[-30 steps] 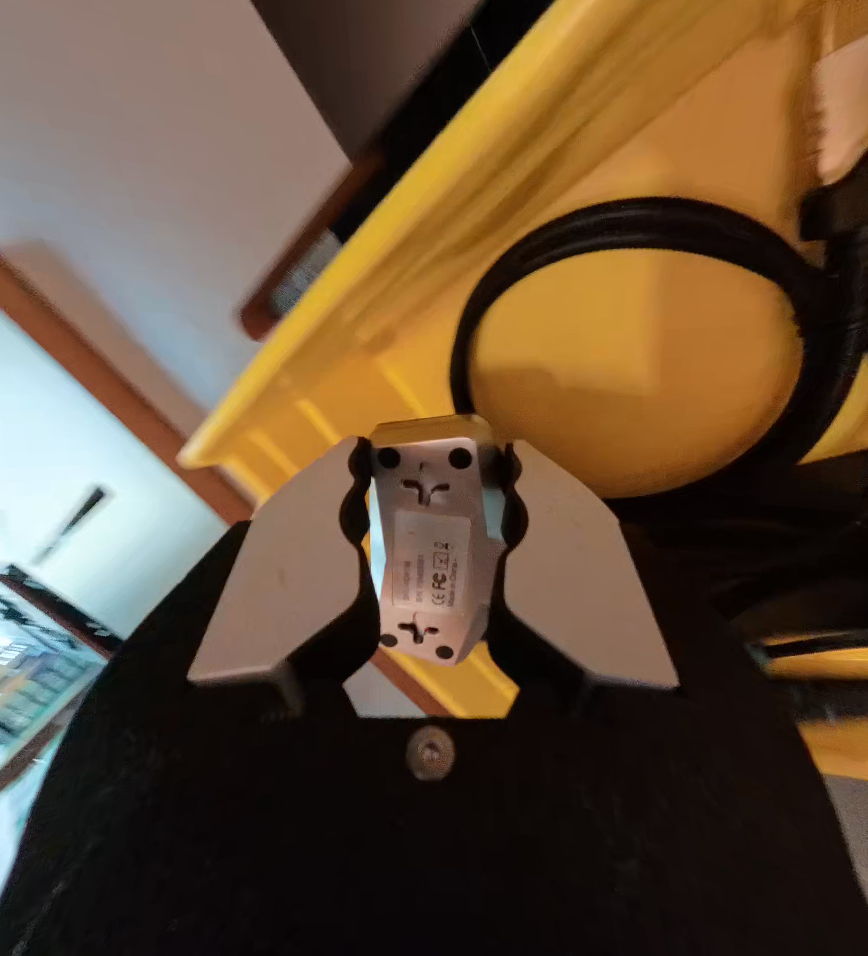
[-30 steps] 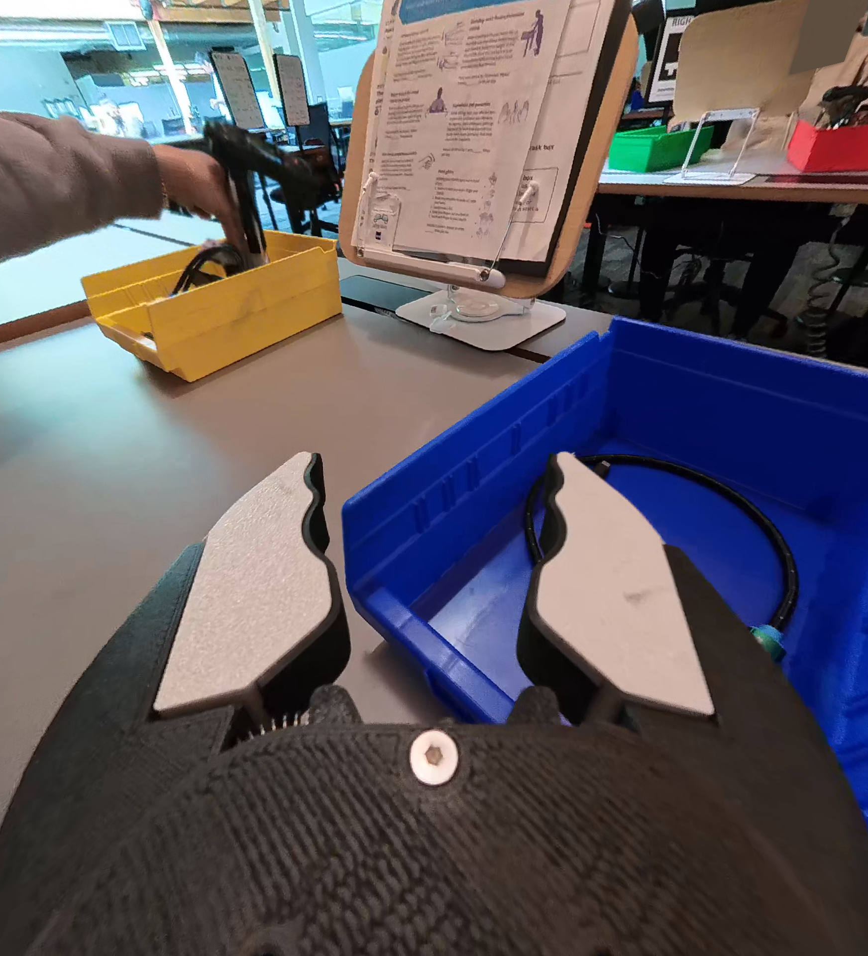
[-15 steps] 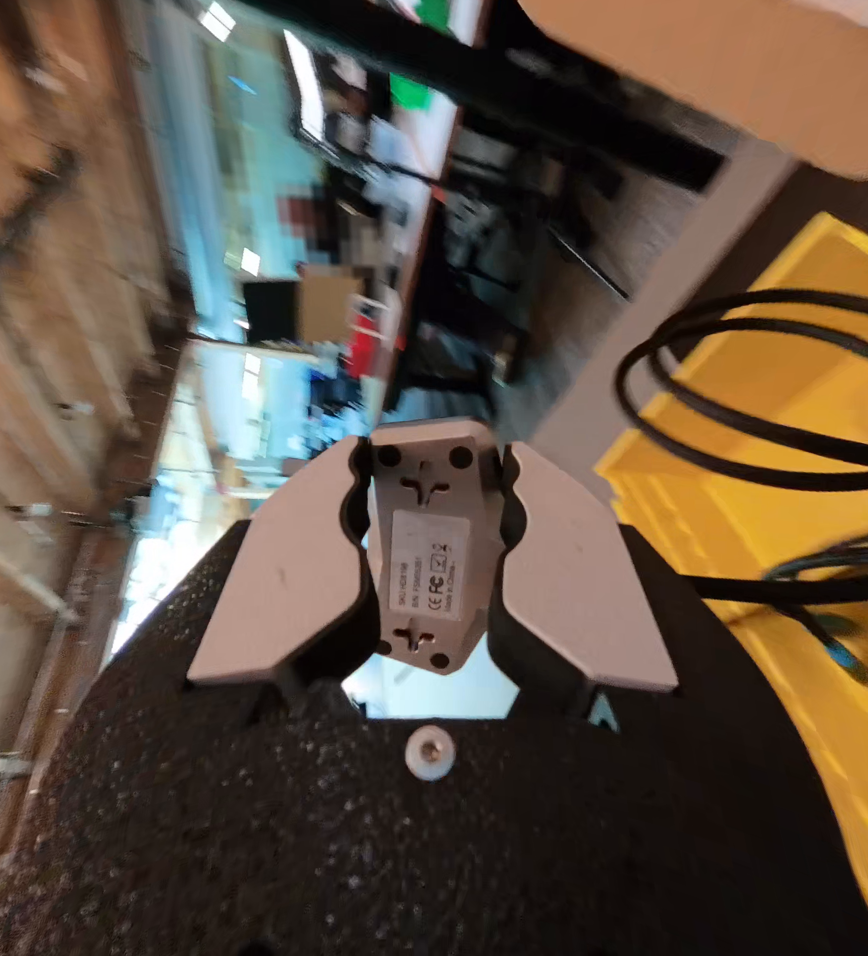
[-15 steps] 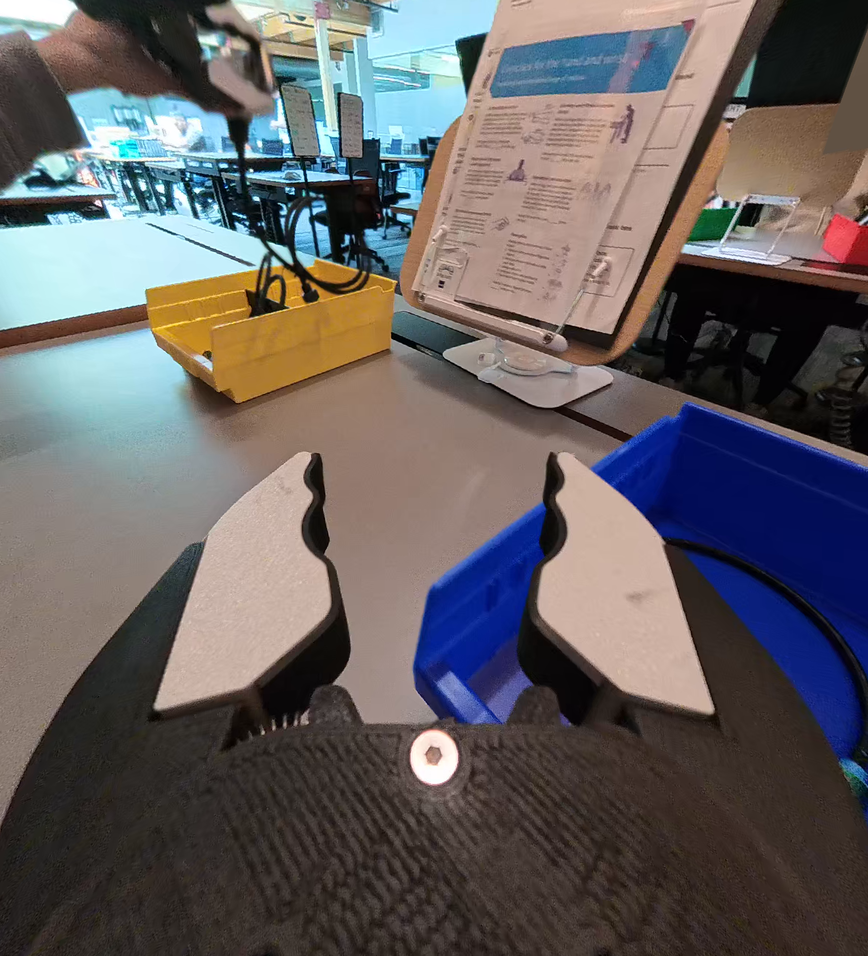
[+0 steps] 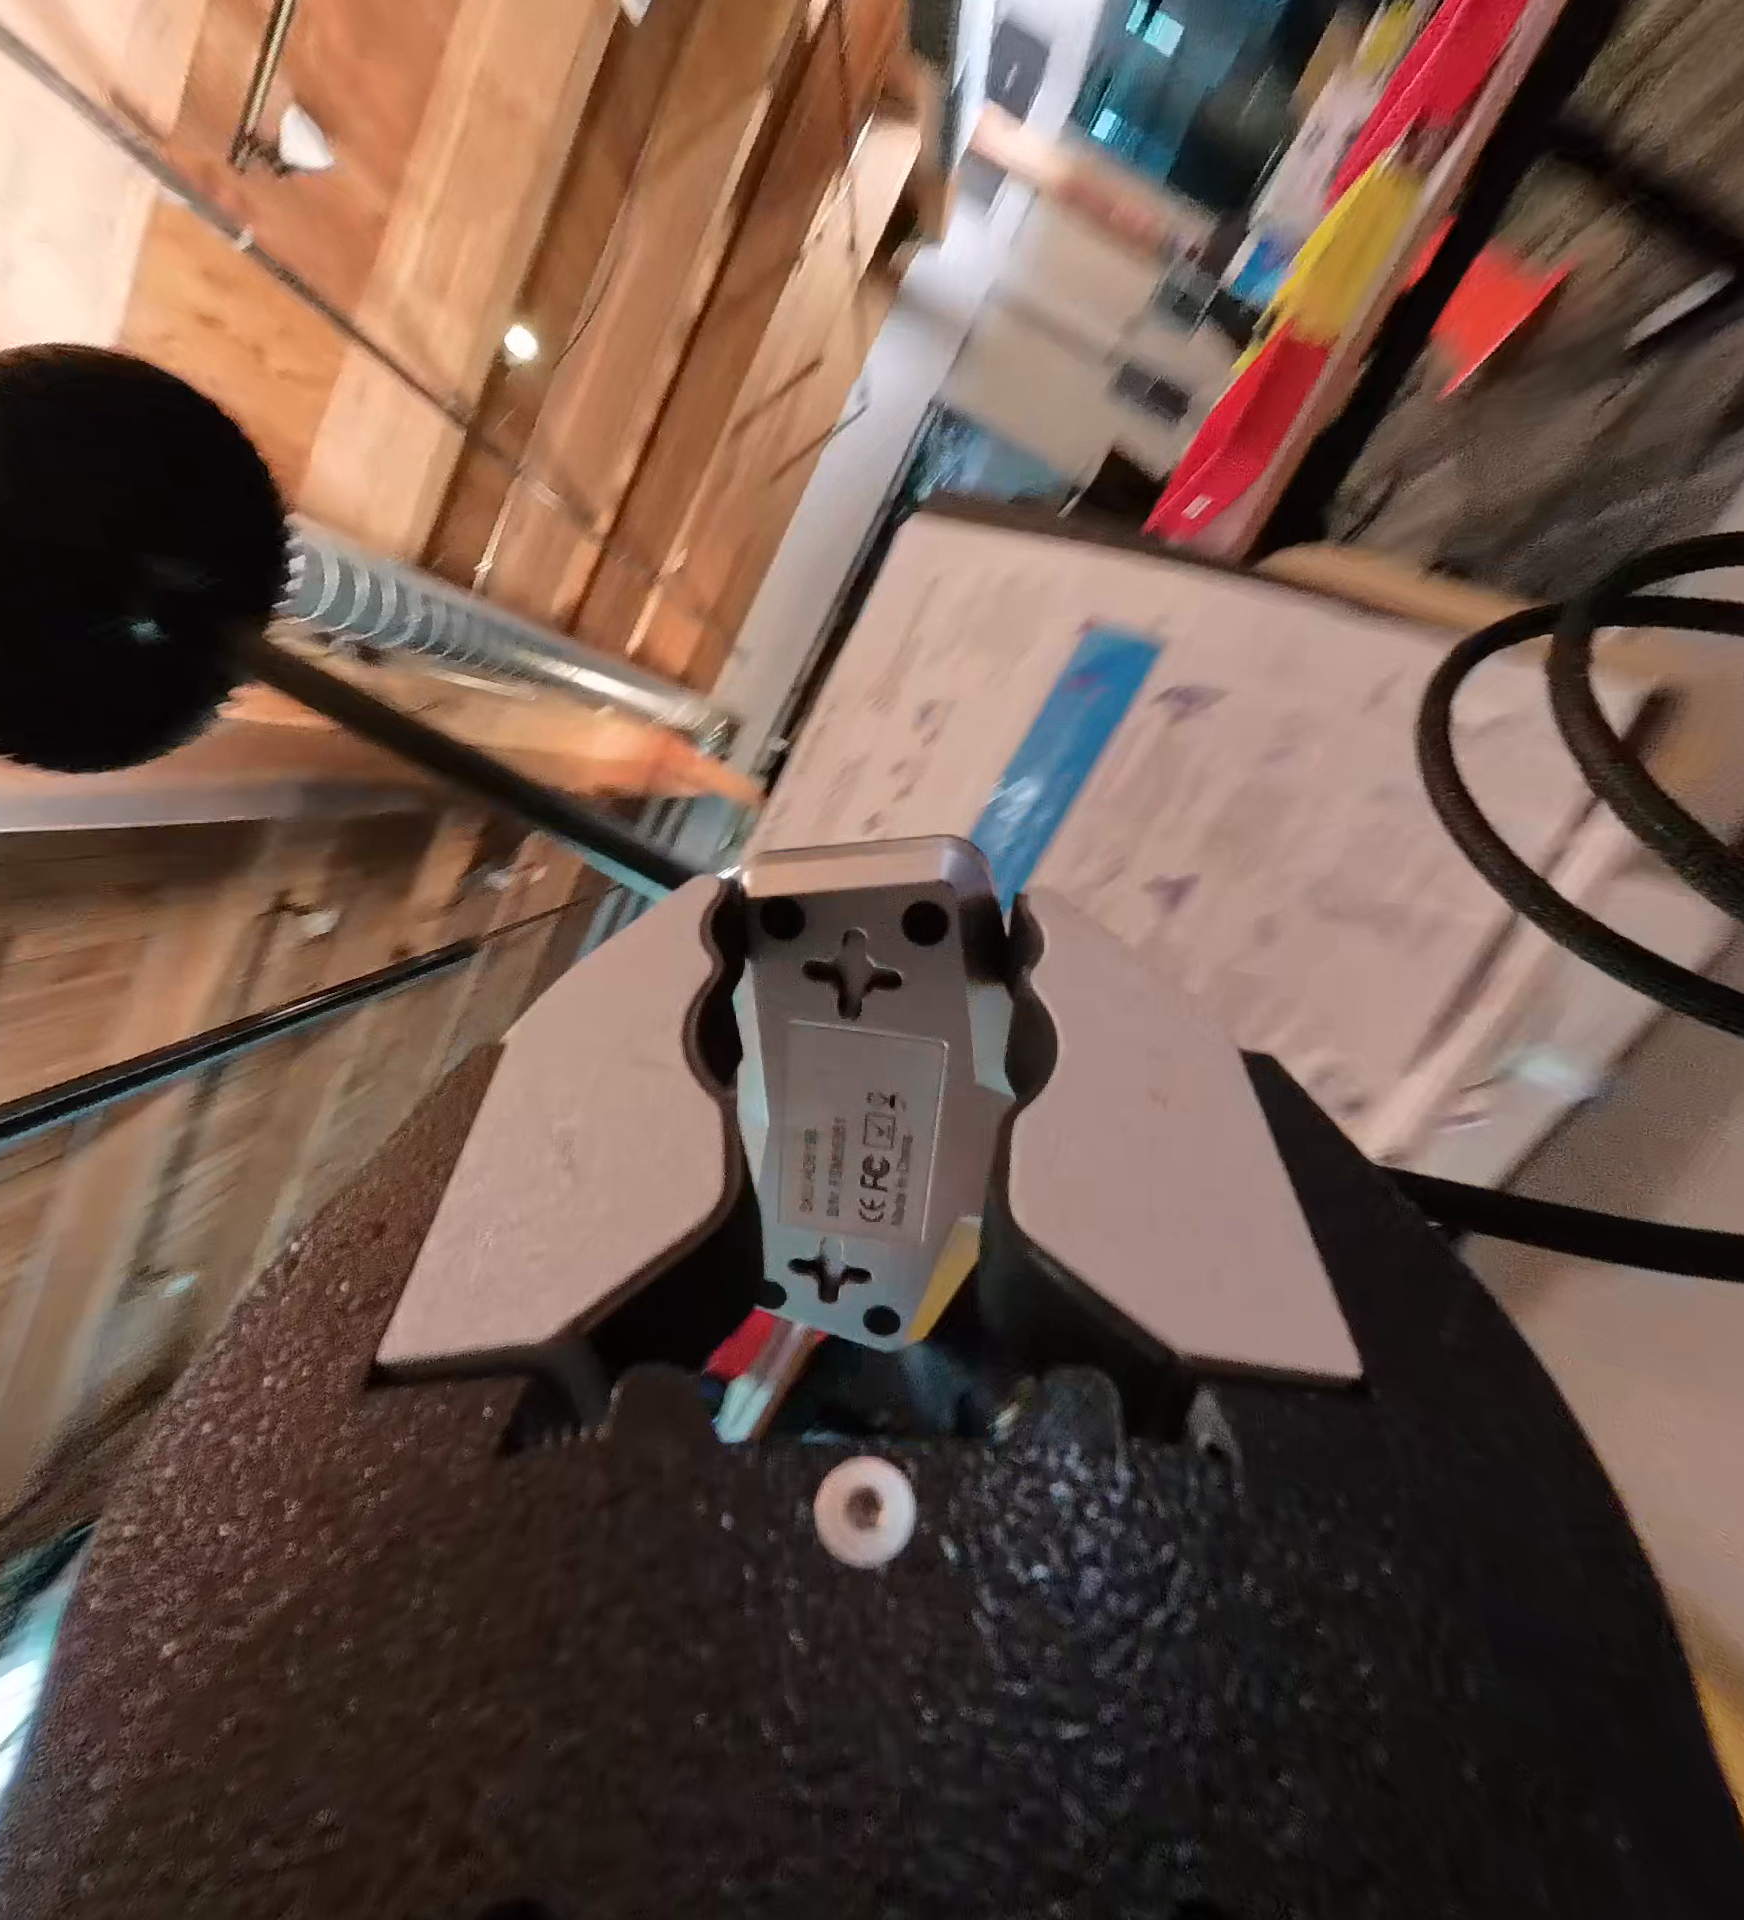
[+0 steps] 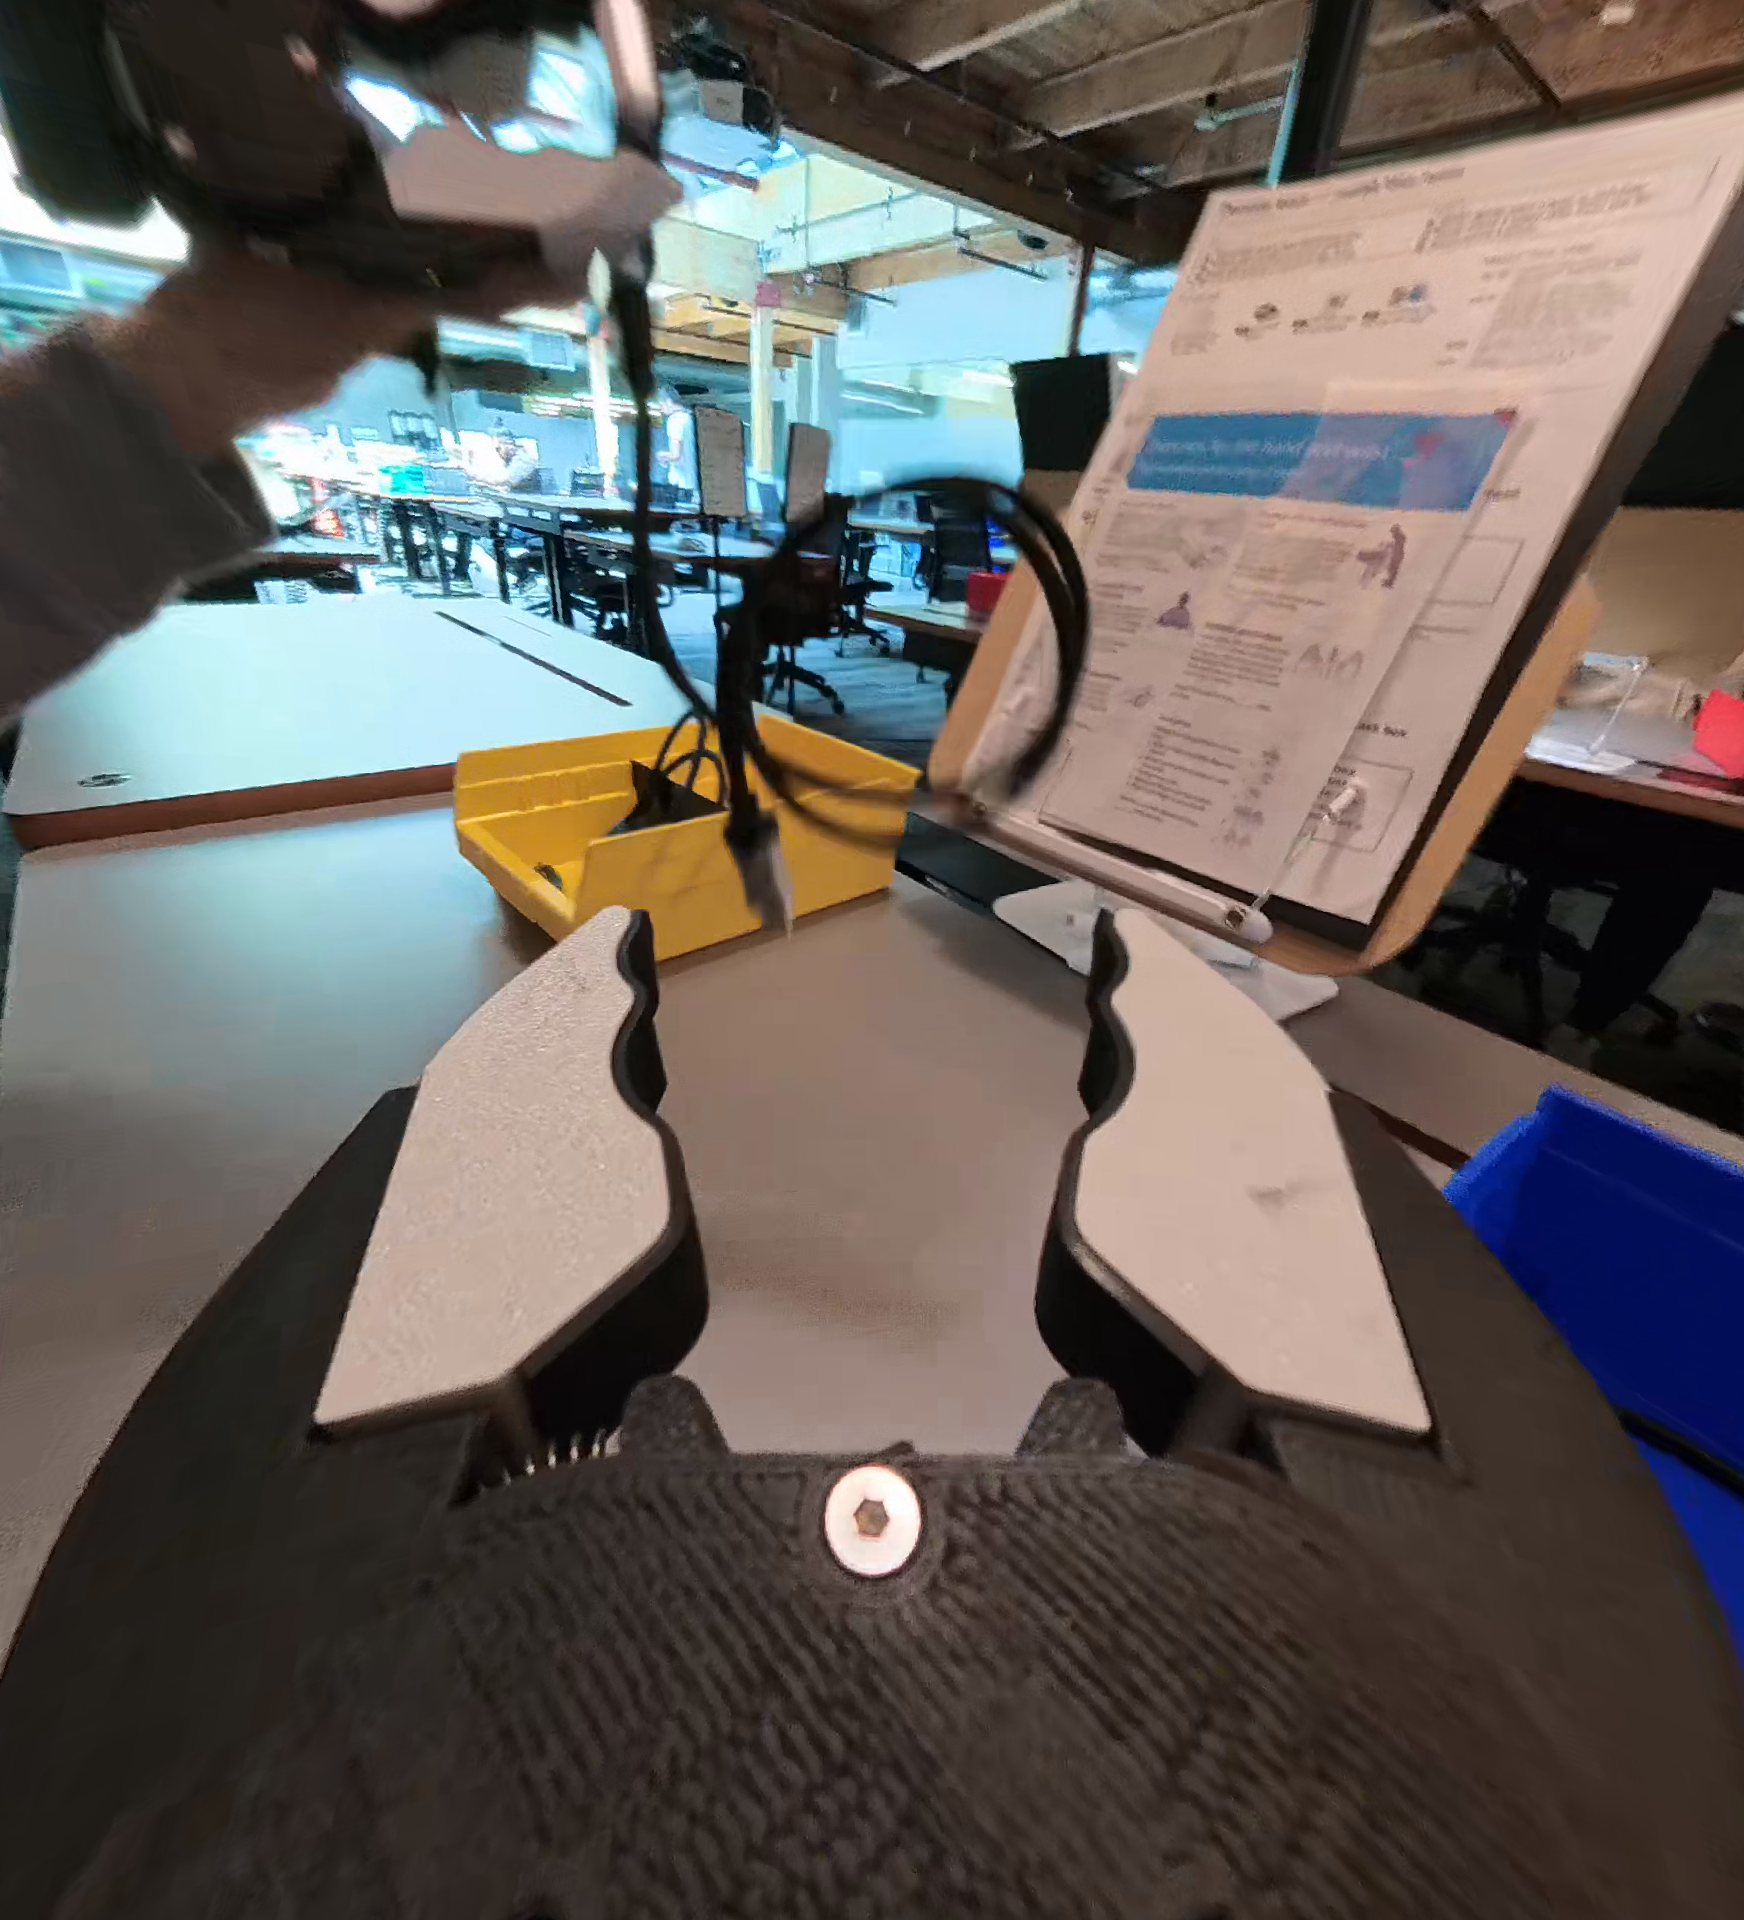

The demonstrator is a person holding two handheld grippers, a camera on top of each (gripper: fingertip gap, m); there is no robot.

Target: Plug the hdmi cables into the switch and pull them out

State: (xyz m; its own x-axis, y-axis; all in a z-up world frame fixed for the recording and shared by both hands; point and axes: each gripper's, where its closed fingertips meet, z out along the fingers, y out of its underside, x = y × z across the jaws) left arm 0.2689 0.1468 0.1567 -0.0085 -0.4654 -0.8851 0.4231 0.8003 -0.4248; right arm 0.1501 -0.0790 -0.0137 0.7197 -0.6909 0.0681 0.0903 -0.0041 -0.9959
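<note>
My left gripper is shut on a small silver HDMI switch, held underside up, high in the air. A black cable loops from it at the right. In the right wrist view the left gripper is raised at upper left with the black cable dangling, its plug hanging over the yellow bin. My right gripper is open and empty above the grey table. The blue bin lies at the right.
A tilted document stand with printed sheets stands behind the yellow bin, on a white base. It also shows blurred in the left wrist view. A black fuzzy ball on a rod is at the left. Other tables and chairs are behind.
My left gripper has lifted the switch out of the yellow bin and swung it upward, the cable trailing. My right gripper has moved left, away from the blue bin, still open.
</note>
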